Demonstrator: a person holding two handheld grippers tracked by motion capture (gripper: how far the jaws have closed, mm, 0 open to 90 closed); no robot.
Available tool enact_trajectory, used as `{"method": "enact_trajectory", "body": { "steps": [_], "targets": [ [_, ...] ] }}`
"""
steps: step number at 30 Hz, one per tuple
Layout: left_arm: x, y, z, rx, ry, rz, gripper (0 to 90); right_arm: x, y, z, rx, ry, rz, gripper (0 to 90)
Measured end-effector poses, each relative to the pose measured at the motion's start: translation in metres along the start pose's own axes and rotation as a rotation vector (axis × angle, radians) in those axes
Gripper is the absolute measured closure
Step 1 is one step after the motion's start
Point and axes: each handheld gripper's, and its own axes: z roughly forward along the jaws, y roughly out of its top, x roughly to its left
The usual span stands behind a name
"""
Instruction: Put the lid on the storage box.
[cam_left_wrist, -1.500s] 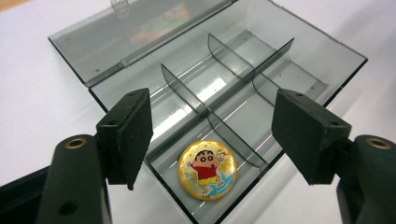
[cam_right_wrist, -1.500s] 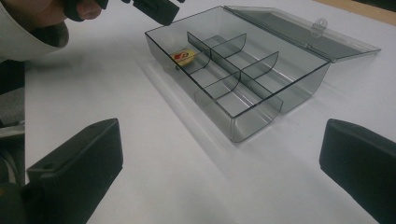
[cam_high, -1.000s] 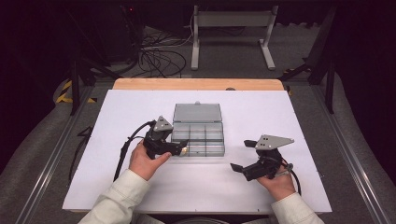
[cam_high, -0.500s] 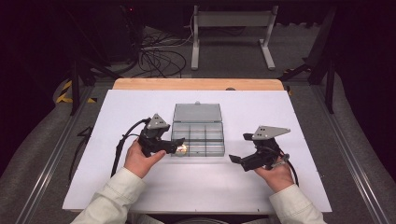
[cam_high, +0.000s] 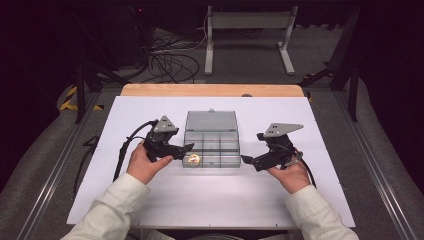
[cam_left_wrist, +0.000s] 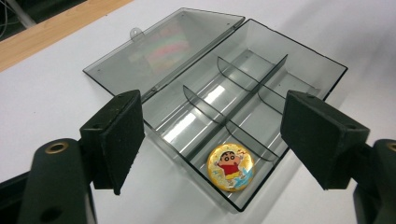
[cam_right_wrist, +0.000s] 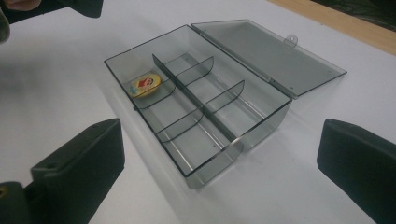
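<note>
In the clear grey plastic divider box's (cam_high: 212, 147) near-left compartment lies the round gold cartoon badge (cam_left_wrist: 230, 166); both grippers, left (cam_high: 189, 147) & right (cam_high: 244, 159), gape empty, so prob. next: shut lid (cam_high: 211, 120).

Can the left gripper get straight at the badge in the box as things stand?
Probably yes: the left gripper is open beside the box, whose lid lies back, and the badge sits uncovered in the nearest corner compartment.

Cream sleeves (cam_high: 117, 202); black tongs (cam_high: 186, 149), grey three-cornered plates, black cables
</note>
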Motion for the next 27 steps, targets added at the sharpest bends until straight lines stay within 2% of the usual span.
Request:
{"method": "enact_trajectory", "body": {
  "steps": [7,15,21,27],
  "targets": [
    [0.007,0.004,0.000,0.002,0.008,-0.006,23.2,-0.010,0.004,0.003,-0.020,0.009,0.029,2.5],
    [0.012,0.013,0.000,0.000,0.021,-0.005,23.5,-0.017,0.007,0.002,-0.026,-0.015,0.050,4.0],
    [0.016,0.022,-0.001,-0.004,0.027,-0.004,23.7,-0.020,0.019,-0.001,-0.019,-0.037,0.034,4.7],
    [0.017,0.032,-0.002,-0.001,0.038,0.001,23.6,-0.028,0.029,0.003,0.001,-0.045,0.032,4.7]
  ]
}}
